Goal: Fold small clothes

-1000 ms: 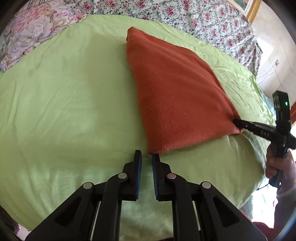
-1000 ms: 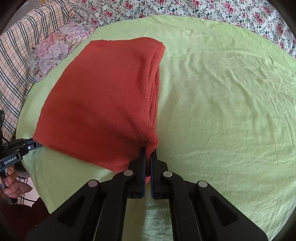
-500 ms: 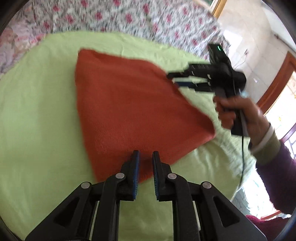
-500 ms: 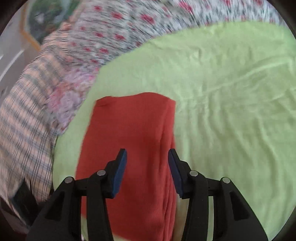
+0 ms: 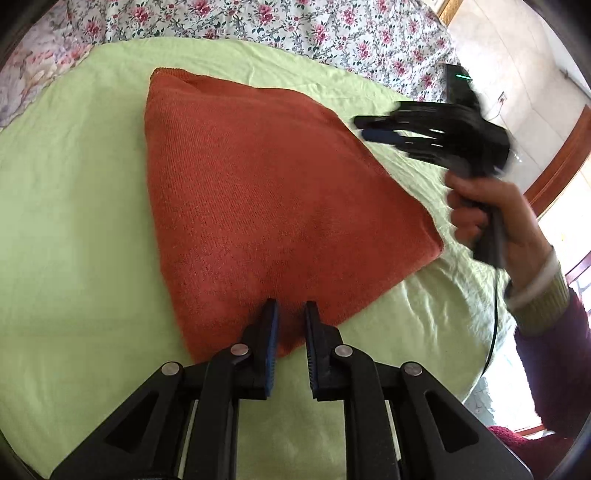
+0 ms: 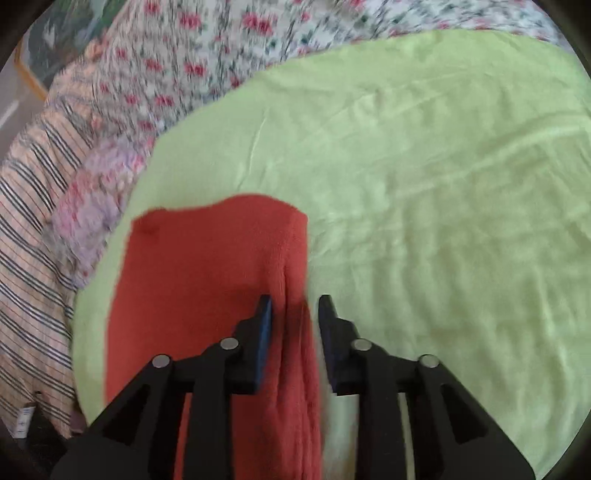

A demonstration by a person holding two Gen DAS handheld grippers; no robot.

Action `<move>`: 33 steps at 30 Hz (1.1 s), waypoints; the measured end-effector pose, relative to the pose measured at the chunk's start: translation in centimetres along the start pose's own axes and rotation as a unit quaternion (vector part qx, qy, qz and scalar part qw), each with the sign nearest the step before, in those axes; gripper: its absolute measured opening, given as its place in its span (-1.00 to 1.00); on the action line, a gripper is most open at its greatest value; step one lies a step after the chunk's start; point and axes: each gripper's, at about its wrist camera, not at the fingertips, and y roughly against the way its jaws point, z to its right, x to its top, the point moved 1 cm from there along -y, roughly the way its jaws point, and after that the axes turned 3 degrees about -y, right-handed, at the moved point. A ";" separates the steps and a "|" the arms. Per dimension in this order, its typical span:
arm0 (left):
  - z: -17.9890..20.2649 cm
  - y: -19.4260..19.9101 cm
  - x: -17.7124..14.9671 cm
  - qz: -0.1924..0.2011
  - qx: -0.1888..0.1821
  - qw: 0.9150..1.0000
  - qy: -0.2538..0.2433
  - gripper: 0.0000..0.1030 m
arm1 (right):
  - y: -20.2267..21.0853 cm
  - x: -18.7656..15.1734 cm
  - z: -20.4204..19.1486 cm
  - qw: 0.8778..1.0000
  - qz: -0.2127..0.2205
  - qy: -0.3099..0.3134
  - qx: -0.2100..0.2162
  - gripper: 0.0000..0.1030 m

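Observation:
A folded rust-orange knitted cloth [image 5: 266,192] lies flat on the light green sheet [image 5: 74,221]. My left gripper [image 5: 291,308] is open a little, its fingertips over the cloth's near edge, nothing between them. My right gripper [image 6: 293,302] is open over the cloth's [image 6: 207,280] folded right edge, holding nothing. In the left wrist view the right gripper [image 5: 376,127] shows blurred, held in a hand above the cloth's far right side.
A floral bedspread [image 5: 295,26] lies behind the green sheet. A striped cloth [image 6: 33,229] and a pale flowered cloth [image 6: 92,192] lie at the left in the right wrist view. A wall and wooden door frame [image 5: 554,166] stand at the right.
My right gripper let go of the cloth's corner, opened and moved up along the cloth's right edge. My left gripper moved forward over the cloth's near edge.

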 end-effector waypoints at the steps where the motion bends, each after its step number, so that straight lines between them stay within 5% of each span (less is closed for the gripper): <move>1: -0.3 -0.1 0.0 -0.001 -0.004 1.000 0.005 -0.75 | 1.6 -0.9 -0.8 1.000 0.009 0.008 0.019 -0.45; 4: -0.5 -0.2 -0.4 0.002 -0.014 1.000 0.019 -0.75 | 4.0 -4.3 -3.1 0.998 -0.004 0.049 0.046 -0.45; 9: -0.4 -0.1 -0.9 0.002 -0.012 1.000 0.011 -0.75 | 3.2 -10.4 -2.3 0.993 -0.059 0.101 -0.025 -0.57; 11: -0.4 -0.1 -1.1 0.002 -0.012 1.000 0.014 -0.75 | 2.9 -10.9 -1.0 0.995 -0.053 0.087 -0.014 -0.64; 18: -0.4 1.3 -0.7 0.006 -0.013 1.000 0.021 -0.65 | 3.9 -9.1 -3.2 0.996 -0.045 0.078 0.015 -0.59; 26: -2.3 4.2 0.2 0.047 0.013 0.997 0.059 -0.24 | 4.1 -6.7 -6.1 0.996 -0.022 0.084 0.036 -0.41; 32: -5.3 3.0 0.9 0.035 0.010 0.994 0.108 -0.21 | 2.4 -3.4 -8.2 0.994 -0.021 0.094 0.059 -0.38; 33: -5.4 2.9 0.9 0.034 0.006 0.993 0.110 -0.19 | 1.6 -2.3 -9.0 0.992 -0.024 0.103 0.064 -0.25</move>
